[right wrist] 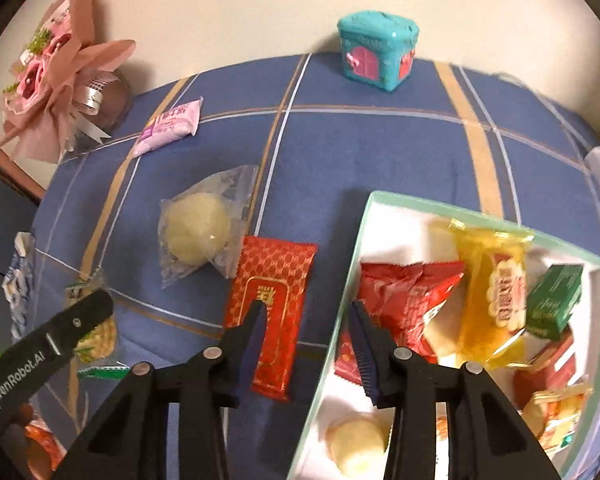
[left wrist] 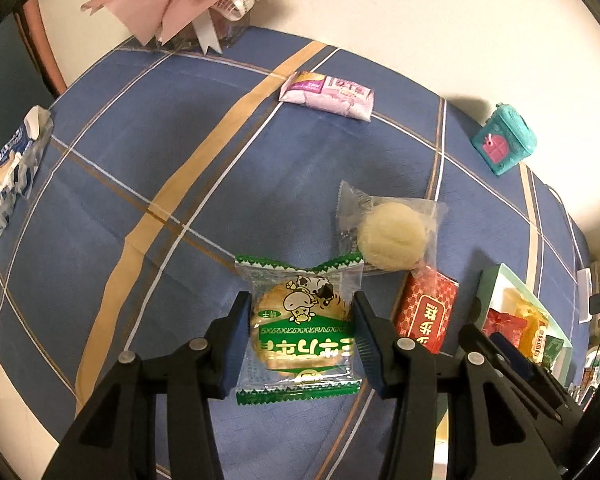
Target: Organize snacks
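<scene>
- The left gripper (left wrist: 300,330) is clamped on the green cracker packet (left wrist: 300,328): its blue pads press both side edges of the wrapper, and the packet hangs flat between them, clear of the blue checked tablecloth (left wrist: 140,160)
- The right gripper (right wrist: 309,344) holds nothing; its jaws stand a modest way apart with only cloth and the box edge between them, and they sit astride the near wall of the mint-rimmed box (right wrist: 342,300), one finger over the red sachet (right wrist: 272,312) on the cloth, the other over the box interior
- Inside the box lie a red crinkled packet (right wrist: 408,300), a yellow cake packet (right wrist: 496,288), a small green carton (right wrist: 554,300), a pale round pastry (right wrist: 356,446) and more wrappers at the far right
- Loose on the cloth are the clear-wrapped pale bun (left wrist: 392,236), touching the red sachet's corner, a pink packet (left wrist: 328,94) farther off, and a blue-and-white wrapper (left wrist: 12,168) at the left edge
- A teal toy house (right wrist: 376,50) and a pink bouquet (right wrist: 56,76) stand at the back, apart from the snacks
- Risks, as I judge them: the grip is on slippery film rather than the cracker, so a quick swing toward the box could let the packet slide out or tilt
- Squeezing harder could snap the cracker
- The two grippers are close together near the box wall; carrying the packet across could knock the right fingers or nudge the box
- The box is already crowded, so a careless drop may land the packet on its rim
</scene>
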`<state>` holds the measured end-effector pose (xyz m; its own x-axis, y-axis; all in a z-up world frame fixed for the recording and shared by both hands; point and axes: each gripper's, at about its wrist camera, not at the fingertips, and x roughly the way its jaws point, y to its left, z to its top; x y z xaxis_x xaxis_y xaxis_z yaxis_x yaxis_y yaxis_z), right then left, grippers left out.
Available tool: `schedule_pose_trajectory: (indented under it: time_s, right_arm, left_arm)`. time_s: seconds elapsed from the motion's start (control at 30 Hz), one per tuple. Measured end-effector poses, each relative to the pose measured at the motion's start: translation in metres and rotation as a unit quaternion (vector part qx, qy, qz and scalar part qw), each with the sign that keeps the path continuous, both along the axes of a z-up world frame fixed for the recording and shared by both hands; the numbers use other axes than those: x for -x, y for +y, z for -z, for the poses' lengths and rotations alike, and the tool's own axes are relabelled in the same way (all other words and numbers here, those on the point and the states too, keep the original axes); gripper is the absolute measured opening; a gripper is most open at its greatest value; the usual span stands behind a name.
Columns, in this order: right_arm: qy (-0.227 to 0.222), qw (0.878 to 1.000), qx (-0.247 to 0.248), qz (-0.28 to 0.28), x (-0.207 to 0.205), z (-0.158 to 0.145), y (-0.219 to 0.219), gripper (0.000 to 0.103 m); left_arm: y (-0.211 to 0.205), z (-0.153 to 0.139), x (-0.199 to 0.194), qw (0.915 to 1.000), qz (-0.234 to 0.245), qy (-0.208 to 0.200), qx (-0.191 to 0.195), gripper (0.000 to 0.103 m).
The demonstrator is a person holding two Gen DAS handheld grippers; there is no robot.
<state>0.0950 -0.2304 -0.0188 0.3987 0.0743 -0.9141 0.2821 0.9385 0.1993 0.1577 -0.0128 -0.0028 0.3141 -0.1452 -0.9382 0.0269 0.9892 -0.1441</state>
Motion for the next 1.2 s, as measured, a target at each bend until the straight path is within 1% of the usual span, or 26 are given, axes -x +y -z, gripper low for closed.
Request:
schedule_pose_trajectory:
  time_s: [0.03, 0.1, 0.13, 0.17, 0.27, 0.4, 0.5, 0.53, 0.57, 0.6, 0.73, 0.83, 0.93, 0.97, 1.2]
  right_arm:
    - [-0.001, 1.000, -0.003, -0.001, 0.001, 0.001, 0.000, 0.046]
    - [-0.006, 1.000, -0.010, -0.007, 0.000, 0.000, 0.005, 0.052]
    - [-0.009, 1.000, -0.016, -0.009, 0.000, -0.001, 0.008, 0.059]
    - [-0.015, 1.000, -0.022, -0.012, 0.002, -0.003, 0.010, 0.063]
    - [-0.022, 0.999, -0.015, -0.021, -0.003, -0.002, 0.022, 0.068]
    - [0.013, 0.999, -0.019, -0.022, -0.009, 0.012, 0.026, 0.068]
    - [0.024, 0.999, -0.010, -0.026, -0.015, 0.018, 0.031, 0.069]
    - [0.027, 0.999, -0.007, -0.030, -0.017, 0.020, 0.035, 0.075]
    - [0.028, 0.999, 0.001, -0.030, -0.018, 0.022, 0.037, 0.083]
    - [0.026, 0.999, 0.007, -0.031, -0.020, 0.024, 0.039, 0.085]
    - [0.036, 0.999, 0.003, -0.035, -0.029, 0.032, 0.047, 0.098]
    - [0.052, 0.998, 0.030, -0.033, -0.037, 0.037, 0.057, 0.099]
    - [0.067, 0.995, 0.059, -0.044, -0.043, 0.042, 0.067, 0.102]
    - [0.071, 0.995, 0.061, -0.046, -0.045, 0.044, 0.068, 0.103]
    - [0.110, 0.988, 0.097, -0.043, -0.066, 0.054, 0.083, 0.103]
  left_arm:
    - [0.002, 0.002, 0.000, 1.0000, -0.003, 0.002, 0.002, 0.051]
    - [0.006, 0.006, -0.002, 0.9999, -0.012, 0.007, 0.006, 0.051]
    - [0.008, 0.007, -0.003, 0.9999, -0.013, 0.009, 0.006, 0.051]
    - [0.010, 0.008, -0.003, 0.9998, -0.015, 0.010, 0.007, 0.051]
    - [0.016, 0.011, -0.005, 0.9997, -0.018, 0.014, 0.011, 0.051]
    - [0.021, 0.018, -0.008, 0.9993, -0.019, 0.025, 0.021, 0.051]
    - [0.025, 0.023, -0.011, 0.9987, -0.019, 0.033, 0.033, 0.051]
    - [0.026, 0.024, -0.012, 0.9986, -0.019, 0.035, 0.035, 0.051]
    - [0.027, 0.025, -0.013, 0.9984, -0.019, 0.037, 0.038, 0.051]
    - [0.030, 0.027, -0.014, 0.9983, -0.019, 0.038, 0.040, 0.051]
    - [0.040, 0.031, -0.017, 0.9972, -0.028, 0.045, 0.052, 0.051]
    - [0.047, 0.033, -0.019, 0.9962, -0.032, 0.050, 0.064, 0.051]
    - [0.053, 0.034, -0.019, 0.9952, -0.036, 0.053, 0.074, 0.051]
    - [0.054, 0.033, -0.019, 0.9951, -0.037, 0.053, 0.075, 0.051]
    - [0.064, 0.035, -0.022, 0.9928, -0.041, 0.058, 0.096, 0.051]
